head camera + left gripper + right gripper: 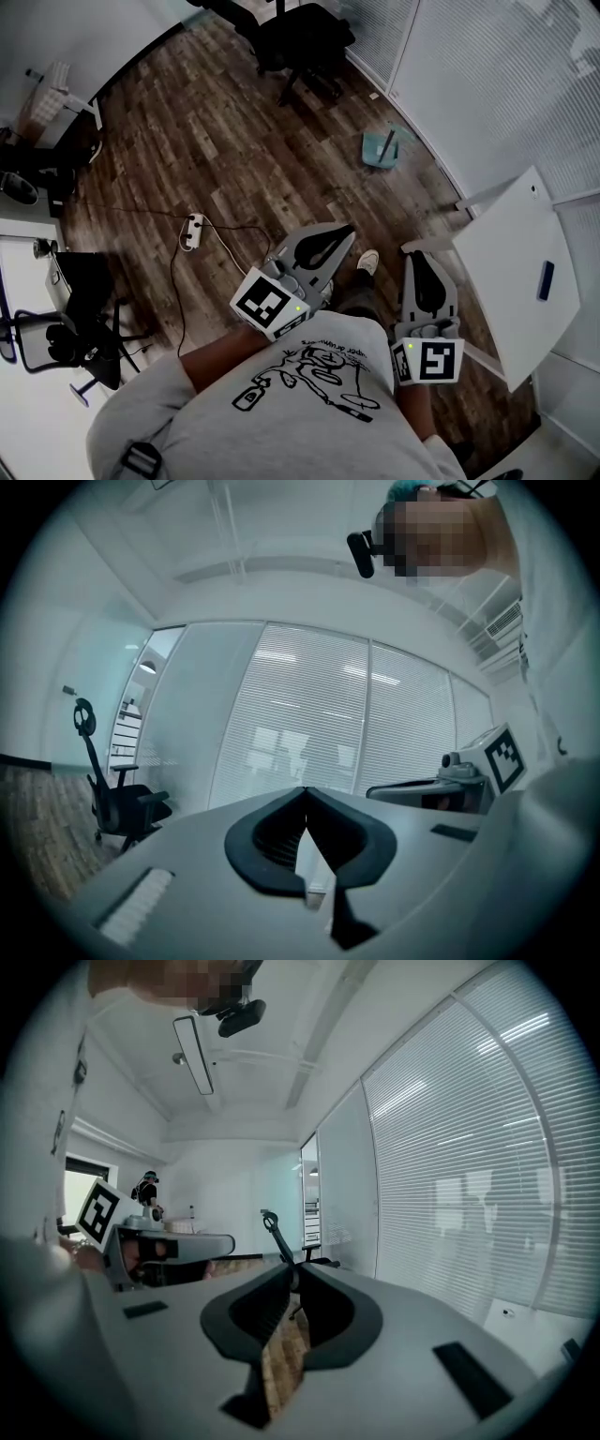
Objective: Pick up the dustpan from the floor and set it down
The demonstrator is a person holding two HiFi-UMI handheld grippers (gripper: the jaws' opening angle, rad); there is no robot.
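Note:
A teal dustpan (380,148) lies on the wooden floor by the glass wall, its handle sticking up; it shows only in the head view. Both grippers are held in front of the person's chest, well short of the dustpan. My left gripper (349,228) points towards the dustpan, its jaws shut tip to tip with nothing between them (306,789). My right gripper (417,255) is beside it on the right, also shut and empty (289,1269). Each gripper view shows the other gripper's marker cube at its side.
A white table (525,272) with a small dark object (546,280) stands at the right. A black office chair (300,42) is beyond the dustpan. A power strip (193,232) with a trailing cable lies on the floor at the left, and another chair (66,328) stands at the lower left.

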